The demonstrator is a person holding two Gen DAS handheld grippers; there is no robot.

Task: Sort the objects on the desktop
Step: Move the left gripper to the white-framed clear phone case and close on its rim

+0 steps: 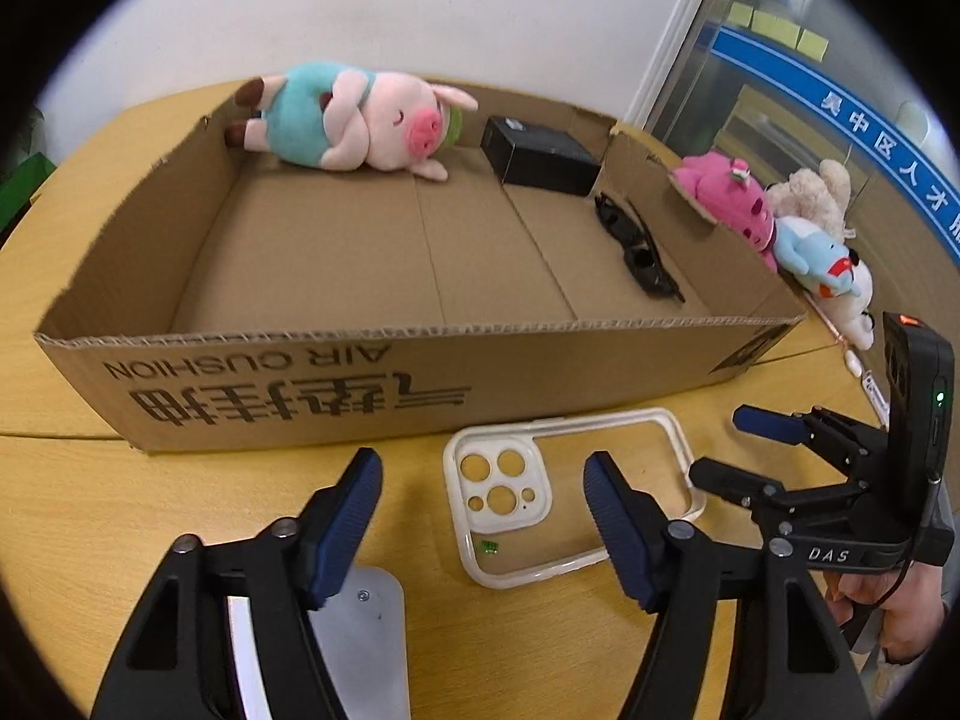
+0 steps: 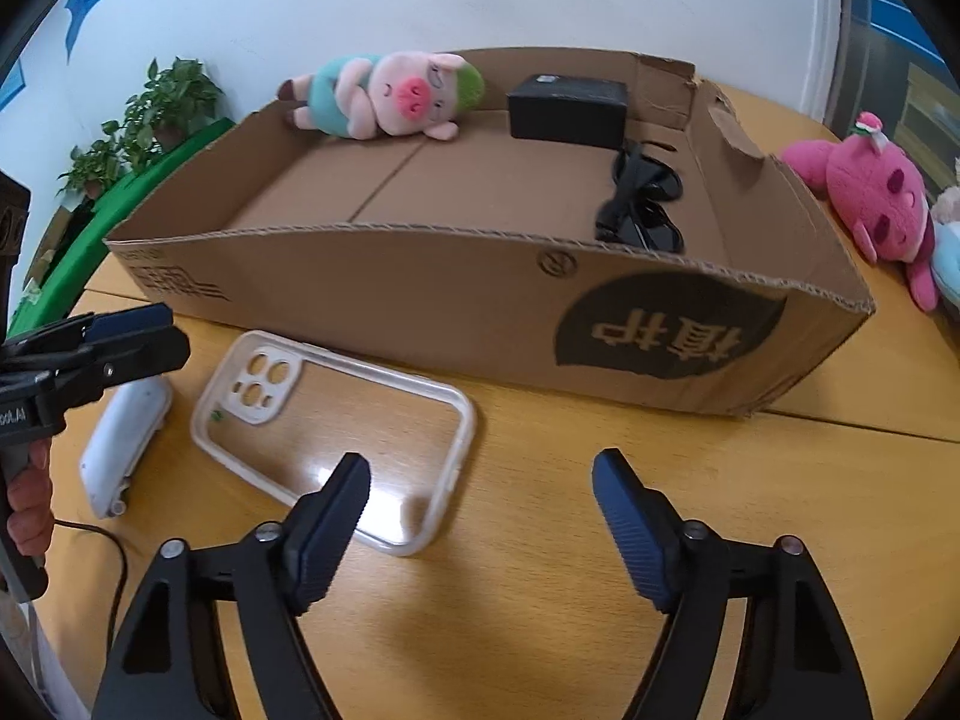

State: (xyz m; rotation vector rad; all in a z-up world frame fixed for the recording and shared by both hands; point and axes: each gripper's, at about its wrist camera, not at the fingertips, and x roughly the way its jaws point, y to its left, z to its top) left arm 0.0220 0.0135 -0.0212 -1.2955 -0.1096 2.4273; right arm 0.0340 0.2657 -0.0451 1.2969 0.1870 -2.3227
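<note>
A clear phone case [image 1: 501,483] with a cream rim lies flat on the wooden table, just in front of the cardboard box [image 1: 300,384]. My left gripper [image 1: 483,471] hovers over the case's camera end, open, its pads touching nothing. Below its left finger lies a white flat device [image 1: 366,606]. In the right wrist view the case [image 2: 264,387] lies ahead and to the left of my right gripper [image 2: 480,468], which is open over bare table near the case's lower corner. The white device [image 2: 126,444] lies left of the case.
The box [image 2: 420,312] holds a pig plush [image 2: 390,96], a black box [image 2: 567,108] and dark sunglasses [image 2: 642,198]. A pink plush [image 2: 870,192] and other soft toys [image 1: 810,252] lie right of the box. A hand holds each gripper handle. Potted plants [image 2: 150,120] stand far left.
</note>
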